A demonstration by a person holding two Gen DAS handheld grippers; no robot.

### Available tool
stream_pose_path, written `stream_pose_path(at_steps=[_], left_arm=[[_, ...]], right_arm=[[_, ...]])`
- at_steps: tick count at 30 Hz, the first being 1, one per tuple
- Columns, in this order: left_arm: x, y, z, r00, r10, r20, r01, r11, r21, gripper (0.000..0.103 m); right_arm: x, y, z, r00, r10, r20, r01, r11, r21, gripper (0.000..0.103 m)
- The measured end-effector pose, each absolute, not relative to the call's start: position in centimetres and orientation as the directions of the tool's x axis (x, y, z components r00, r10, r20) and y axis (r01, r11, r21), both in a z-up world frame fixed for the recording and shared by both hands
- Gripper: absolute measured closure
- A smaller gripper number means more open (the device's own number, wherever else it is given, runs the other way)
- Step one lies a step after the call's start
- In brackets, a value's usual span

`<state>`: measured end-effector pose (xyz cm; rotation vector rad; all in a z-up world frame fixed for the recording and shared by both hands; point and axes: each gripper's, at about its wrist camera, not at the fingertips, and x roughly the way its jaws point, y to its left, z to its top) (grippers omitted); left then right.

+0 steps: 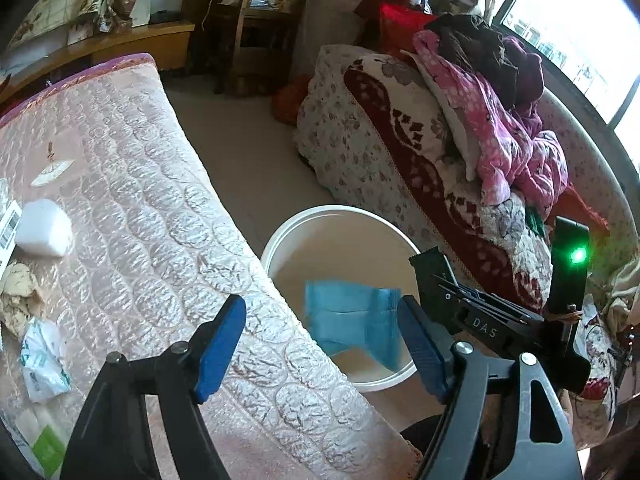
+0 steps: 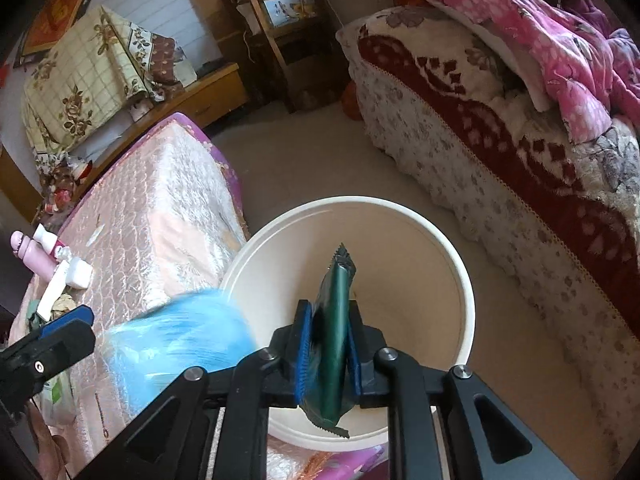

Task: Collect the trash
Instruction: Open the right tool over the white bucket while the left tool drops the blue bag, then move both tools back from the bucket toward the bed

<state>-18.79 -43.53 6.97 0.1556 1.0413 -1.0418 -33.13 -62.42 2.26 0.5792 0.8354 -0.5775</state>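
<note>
1. The right gripper point(image 2: 329, 354) is clamped on a green wrapper point(image 2: 334, 344), both blue pads pressed to its flat sides. The wrapper stands on edge, its long axis running forward along the fingers, one serrated end past the tips and the other hanging below them.

2. The bucket point(image 2: 460, 264) lies straight ahead of and below the right gripper. In the right wrist view the wrapper shows wholly against the bucket's pale inside, so I judge that parting the jaws here would drop it in.

3. The left gripper point(image 1: 322, 346) stands wide, its pads touching nothing. A blue bag point(image 1: 352, 320) shows blurred between and beyond its fingers, over the bucket point(image 1: 280, 236) mouth; it looks let go and falling, though the blur leaves that a judgement.

4. The left gripper sits just beside the bucket's near rim, over the edge of the mattress point(image 1: 160, 200). The right is the nearer of the two to the bucket's middle.

5. More trash lies to the left gripper's left on the mattress: a white wad point(image 1: 42, 228), a crumpled tan paper point(image 1: 18, 292) and a white-and-green bag point(image 1: 42, 360).
</note>
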Motion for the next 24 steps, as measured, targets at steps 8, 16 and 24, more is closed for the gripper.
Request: stream_pose_path(at_steps=[8, 16, 24], left_arm=[[-18.8, -40.6, 8.5, 0.145, -0.649, -0.747, 0.755, 0.561, -0.341, 0.025], [-18.8, -37.5, 10.0, 0.222, -0.642, -0.734, 0.738, 0.603, -0.304, 0.025], [-18.5, -34.0, 10.9, 0.318, -0.605, -0.730, 0.707, 0.664, -0.243, 0.025]], right_arm=[[-33.2, -61.5, 2.9, 0.574, -0.232, -0.785, 0.642, 0.723, 0.255, 0.019], [-32.3, -59.4, 3.9, 0.565, -0.250, -0.787, 0.622, 0.755, 0.206, 0.019], [-31.5, -56.0, 5.4, 0.576, -0.257, -0.776, 0.586, 0.792, 0.173, 0.019]])
